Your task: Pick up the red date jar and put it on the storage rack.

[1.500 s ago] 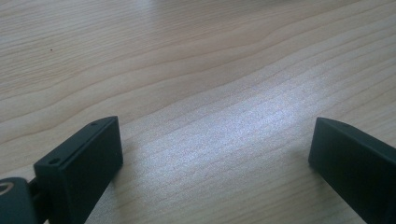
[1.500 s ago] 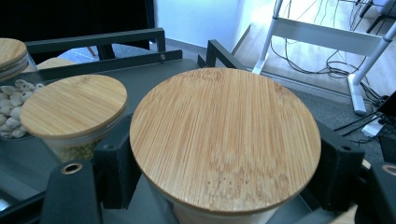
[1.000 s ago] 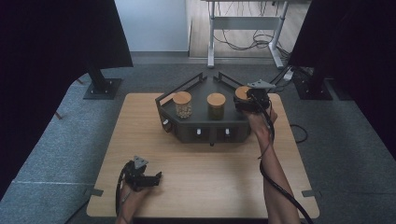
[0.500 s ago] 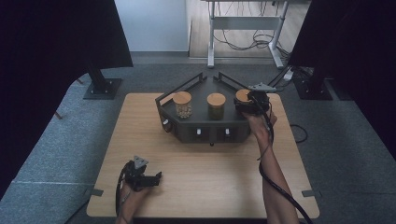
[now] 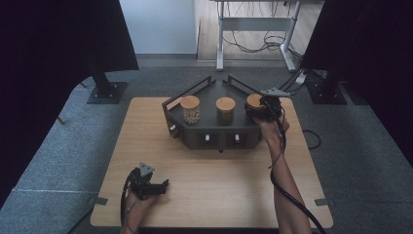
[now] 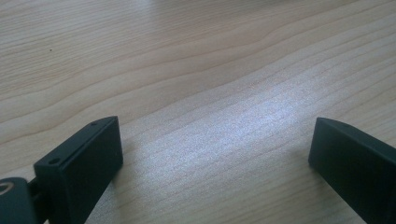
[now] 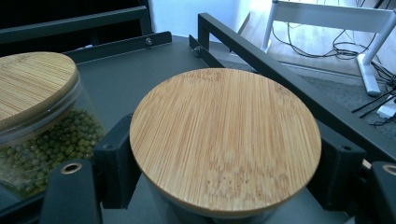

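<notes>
A black angular rack stands at the back of the wooden table and carries three glass jars with bamboo lids. My right gripper is shut on the right jar. In the right gripper view its black jaws clamp the glass just beneath the round lid, with my right gripper reaching in from below. The middle jar holds green beans. The left jar holds pale contents. My left gripper rests on the table near the front left, open, with bare wood between the jaws.
Raised black rails edge the rack behind the jars. Past the table's far side stand a white desk frame with cables and dark stands on grey carpet. A cable trails from the right gripper along the forearm.
</notes>
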The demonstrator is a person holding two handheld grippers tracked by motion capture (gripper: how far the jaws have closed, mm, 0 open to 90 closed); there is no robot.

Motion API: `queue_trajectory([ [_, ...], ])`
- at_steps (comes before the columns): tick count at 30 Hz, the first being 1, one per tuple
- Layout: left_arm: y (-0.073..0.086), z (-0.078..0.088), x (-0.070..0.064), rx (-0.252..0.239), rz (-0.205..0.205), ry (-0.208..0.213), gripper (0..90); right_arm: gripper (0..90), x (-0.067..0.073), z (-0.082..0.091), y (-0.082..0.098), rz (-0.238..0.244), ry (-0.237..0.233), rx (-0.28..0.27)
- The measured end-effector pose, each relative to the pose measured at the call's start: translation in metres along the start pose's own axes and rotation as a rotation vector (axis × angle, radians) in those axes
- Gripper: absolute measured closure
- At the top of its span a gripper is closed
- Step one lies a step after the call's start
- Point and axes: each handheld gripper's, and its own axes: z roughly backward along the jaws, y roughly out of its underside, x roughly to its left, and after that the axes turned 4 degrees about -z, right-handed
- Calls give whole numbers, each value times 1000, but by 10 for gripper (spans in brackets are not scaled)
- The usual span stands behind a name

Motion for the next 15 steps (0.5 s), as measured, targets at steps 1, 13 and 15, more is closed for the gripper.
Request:
queue_trajectory([
  [1, 0, 0, 0, 0, 0, 0, 25, 236, 0, 0, 0, 0, -1, -1],
  [13, 0, 0, 0, 0, -2, 1, 25, 72, -4, -2, 4, -4, -12, -4],
  [15, 0, 0, 0, 0, -1, 1, 25, 72, -4, 0, 4, -5, -15, -12],
])
